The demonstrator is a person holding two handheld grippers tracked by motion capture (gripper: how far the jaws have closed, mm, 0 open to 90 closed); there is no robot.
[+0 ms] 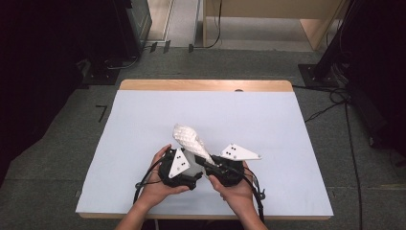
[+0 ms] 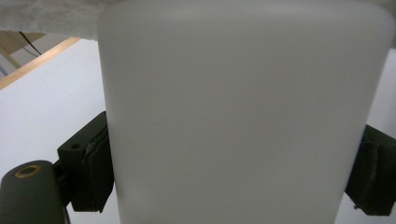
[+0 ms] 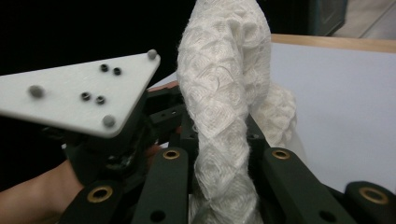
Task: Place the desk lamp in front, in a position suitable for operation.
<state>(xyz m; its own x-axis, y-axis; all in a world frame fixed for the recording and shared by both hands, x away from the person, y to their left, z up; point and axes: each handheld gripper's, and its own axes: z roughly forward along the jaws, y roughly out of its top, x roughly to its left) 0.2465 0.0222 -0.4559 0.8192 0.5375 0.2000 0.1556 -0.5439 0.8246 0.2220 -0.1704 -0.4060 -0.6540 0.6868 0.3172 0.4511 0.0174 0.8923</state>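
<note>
A frosted white cup stands upright between the pads of my left gripper, which is shut on its sides. In the high view this gripper is near the table's front middle, with the cup just showing between the two hands. A white quilted cloth, twisted into a rope, rises from my right gripper, shut on its lower part. The cloth slants up and to the left from the right gripper, above the cup. I cannot tell whether the cloth touches the cup.
A white sheet covers the table, with a wooden strip bare at the far edge. The left gripper's grey plate sits close to the cloth. Cables and dark equipment stand on the floor around the table.
</note>
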